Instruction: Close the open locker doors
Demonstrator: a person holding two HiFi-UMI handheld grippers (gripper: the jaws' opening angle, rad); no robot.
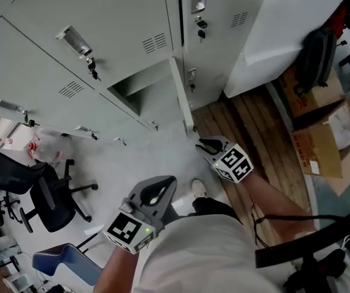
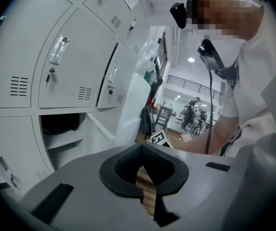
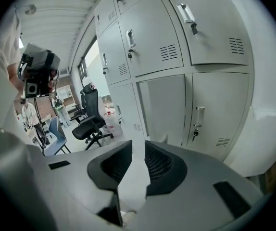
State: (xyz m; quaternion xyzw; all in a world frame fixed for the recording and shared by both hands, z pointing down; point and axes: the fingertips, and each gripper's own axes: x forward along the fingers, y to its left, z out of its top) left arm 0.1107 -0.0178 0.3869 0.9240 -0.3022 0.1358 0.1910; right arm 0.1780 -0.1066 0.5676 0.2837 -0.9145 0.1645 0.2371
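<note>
- Head view: the open locker (image 1: pixel 135 90) is in the bottom row, at upper centre of the frame. Its door (image 1: pixel 181 96) is swung out edge-on along the locker's right side. The right gripper (image 1: pixel 203 144) hovers just below and right of the door's lower corner, close to it but apart. The left gripper (image 1: pixel 171 182) is at lower centre, well apart from the door.
- Left gripper view: the left gripper's jaws meet at the tips and hold nothing. A sliver of wooden floor (image 2: pixel 147 191) shows through the slit behind them. The open locker is at centre left, above and left of the jaws, with the door slanting out to its right, clear of them.
- Right gripper view: the jaws stand a narrow gap apart with nothing gripped. The open locker appears as a plain pale panel just above and right of the tips. I cannot tell whether that panel is the door's inner face or the locker's interior.
</note>
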